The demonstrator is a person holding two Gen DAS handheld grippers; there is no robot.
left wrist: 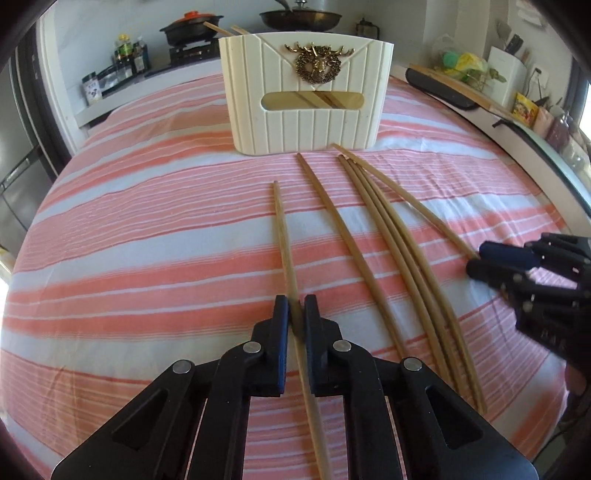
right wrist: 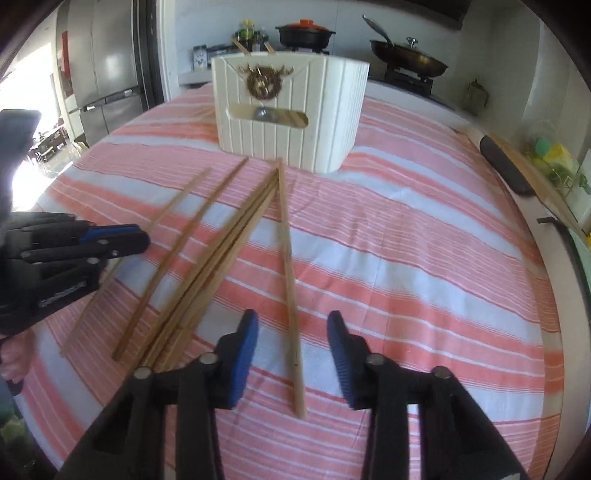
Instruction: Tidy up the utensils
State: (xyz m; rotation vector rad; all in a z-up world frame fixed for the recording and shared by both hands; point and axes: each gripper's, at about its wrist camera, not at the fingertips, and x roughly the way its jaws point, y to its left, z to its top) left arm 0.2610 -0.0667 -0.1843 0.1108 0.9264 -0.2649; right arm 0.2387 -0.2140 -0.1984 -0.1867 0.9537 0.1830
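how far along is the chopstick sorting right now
Early on. Done: at least two chopsticks already stick out of the white holder. In hand: the left gripper is shut on the leftmost chopstick; the right gripper stands open around the rightmost one, not gripping. Left: four more, a single chopstick and a bundle of three, lie on the striped cloth.

The tabletop (left wrist: 147, 229) wears a cloth of salmon-pink and white stripes, some broad, some thin. The chopsticks (left wrist: 373, 236) are light tan wood. The utensil holder (left wrist: 306, 125) is cream with vertical ribbing and a brassy gold deer-head emblem (left wrist: 317, 65). Both grippers are black, their fingers (right wrist: 243, 354) faced with ribbed blue. A black pot (right wrist: 304, 35) carries an orange-red lid.
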